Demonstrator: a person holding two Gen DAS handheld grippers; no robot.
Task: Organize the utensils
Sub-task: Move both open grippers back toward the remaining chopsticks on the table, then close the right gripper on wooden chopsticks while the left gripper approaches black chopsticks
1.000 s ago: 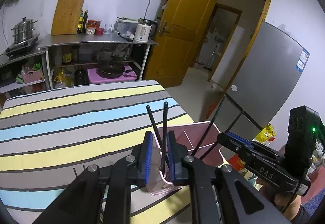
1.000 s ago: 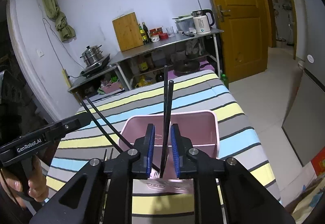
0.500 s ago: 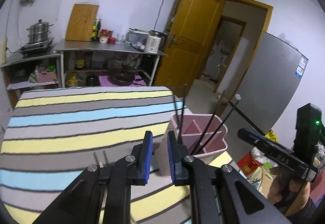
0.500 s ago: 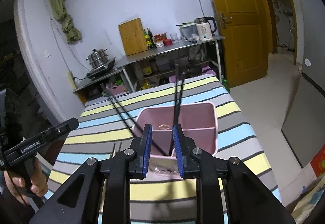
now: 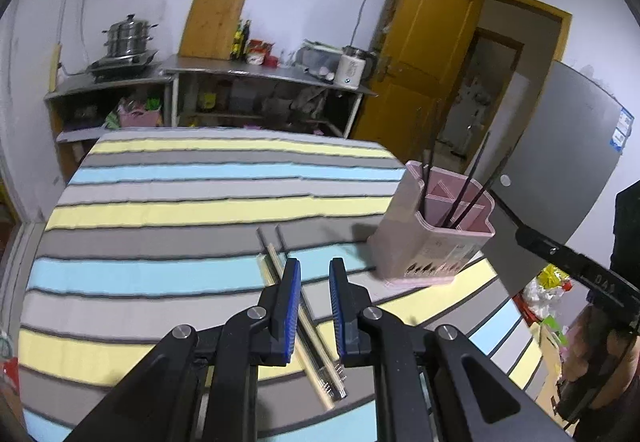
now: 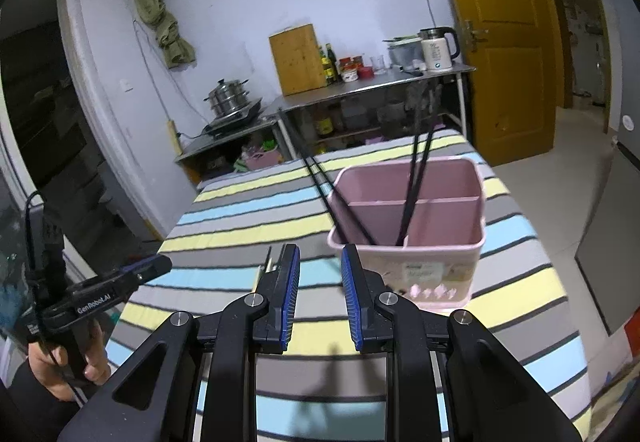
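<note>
A pink divided utensil holder [image 5: 434,238] [image 6: 412,226] stands on the striped table, with two pairs of black chopsticks [image 5: 466,197] [image 6: 416,185] leaning inside it. Light wooden chopsticks and forks [image 5: 308,318] lie flat on the cloth, passing under my left gripper [image 5: 314,282], which is open and empty above them. My right gripper [image 6: 320,266] is open and empty, just left of and in front of the holder. The ends of the lying utensils show by its left finger [image 6: 269,262].
The table carries a striped cloth [image 5: 192,209] of yellow, blue and grey. Behind it stand metal shelves [image 5: 256,81] with a pot, cutting board, bottles and kettle. A yellow door [image 5: 424,53] and a grey fridge [image 5: 560,169] are to the right.
Both grippers opened and let their black chopsticks drop into the pink holder, then drew back and up. The left gripper now hovers over the utensils lying on the cloth.
</note>
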